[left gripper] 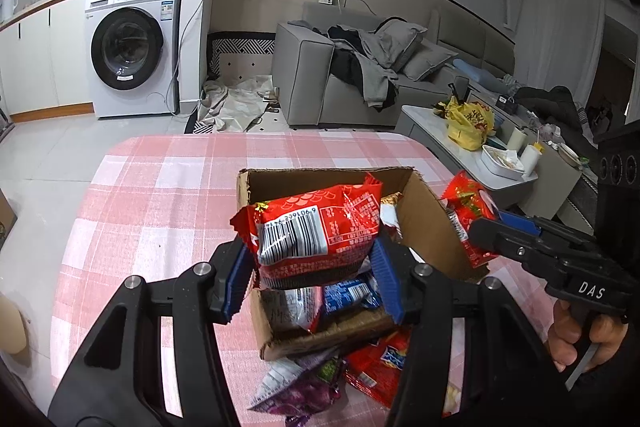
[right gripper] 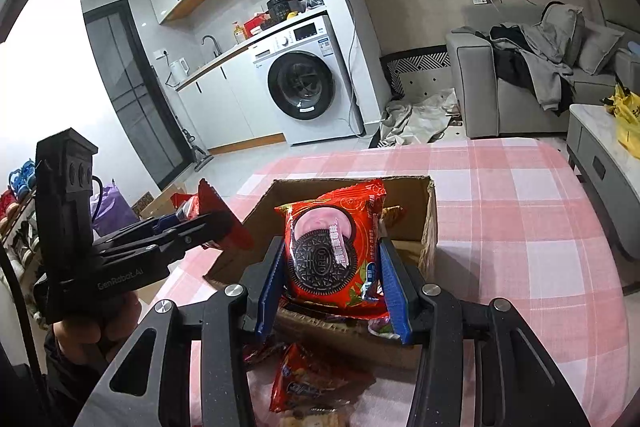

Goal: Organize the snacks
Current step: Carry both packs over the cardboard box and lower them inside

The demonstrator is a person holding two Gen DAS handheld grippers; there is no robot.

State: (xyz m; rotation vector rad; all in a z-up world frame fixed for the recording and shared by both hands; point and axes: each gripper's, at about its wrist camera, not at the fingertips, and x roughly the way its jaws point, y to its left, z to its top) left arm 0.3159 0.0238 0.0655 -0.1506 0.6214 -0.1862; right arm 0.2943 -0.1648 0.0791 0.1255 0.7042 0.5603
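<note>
From my left wrist camera, my left gripper [left gripper: 316, 267] has its blue pads pressed on either side of a red snack packet [left gripper: 316, 233], barcode side up, held above the open cardboard box [left gripper: 424, 211] on the pink checked tablecloth [left gripper: 160, 195]. Inside the box I can already see a silver and red packet [left gripper: 294, 307] and a small blue packet [left gripper: 350, 295], so part of the sorting looks done. Just in front of the box, on the cloth, a purple packet [left gripper: 296, 387] and another red packet [left gripper: 376, 367] are not yet put away. At the right, my right gripper [left gripper: 486, 227] shows side on, clamped on its own red packet just beside the box's right wall. From my right wrist camera, the right gripper [right gripper: 332, 287] is closed about as narrow as it goes on a red Oreo packet [right gripper: 332, 247], held upright over the near edge of the box [right gripper: 428, 223]. Below it, a red packet [right gripper: 308, 383] lies loose on the cloth, and more seems to sit at the bottom edge, too blurred to name. The left gripper [right gripper: 224, 227] appears at the left with its red packet gripped. I'd judge the job roughly midway: two packets in hand to drop in, a few left on the table.
</note>
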